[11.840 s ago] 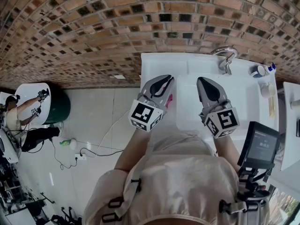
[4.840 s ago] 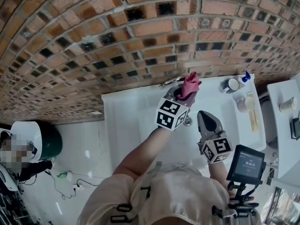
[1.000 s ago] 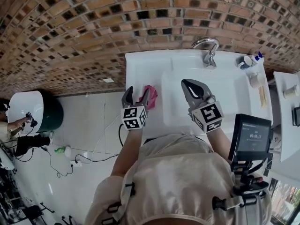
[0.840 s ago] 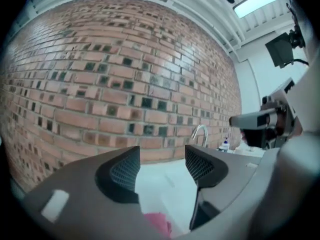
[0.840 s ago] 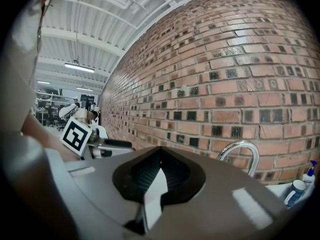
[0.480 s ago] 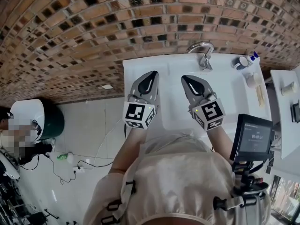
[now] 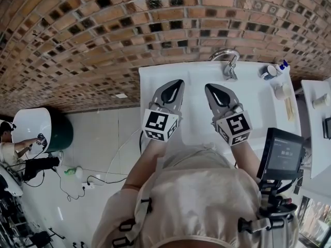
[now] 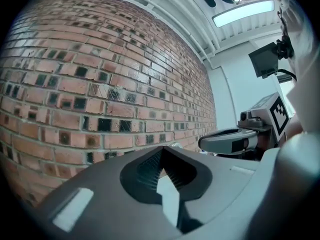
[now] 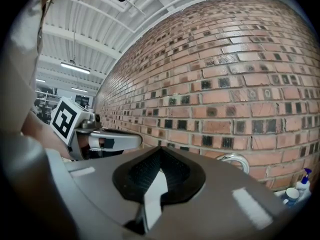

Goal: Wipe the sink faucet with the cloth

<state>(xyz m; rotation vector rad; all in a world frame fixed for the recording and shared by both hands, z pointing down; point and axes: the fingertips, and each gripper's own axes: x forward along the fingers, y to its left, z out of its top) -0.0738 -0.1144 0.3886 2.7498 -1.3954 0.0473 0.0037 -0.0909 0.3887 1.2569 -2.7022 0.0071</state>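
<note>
The chrome faucet (image 7: 228,61) stands at the back of the white sink (image 7: 196,74), against the brick wall. Both grippers hover side by side in front of it and point level at the wall. My left gripper (image 7: 177,82) is shut with nothing between its jaws, and its closed tips (image 8: 162,149) show in the left gripper view. The right gripper (image 7: 209,87) is also shut and empty (image 9: 160,149). The faucet's arch (image 9: 233,159) shows just right of the right gripper's tips. No cloth shows in any view; the left gripper covers the sink's left rim.
A cup (image 7: 269,71) and a blue-capped bottle (image 7: 283,65) stand at the sink's back right corner. A screen on a stand (image 7: 282,151) is close by my right arm. A dark green bin (image 7: 59,130) and cables lie on the floor at left.
A second ago the left gripper stood open, low beside the pink cloth on the sink's left rim. It has risen and shut empty; the cloth is out of sight. The right gripper barely moved.
</note>
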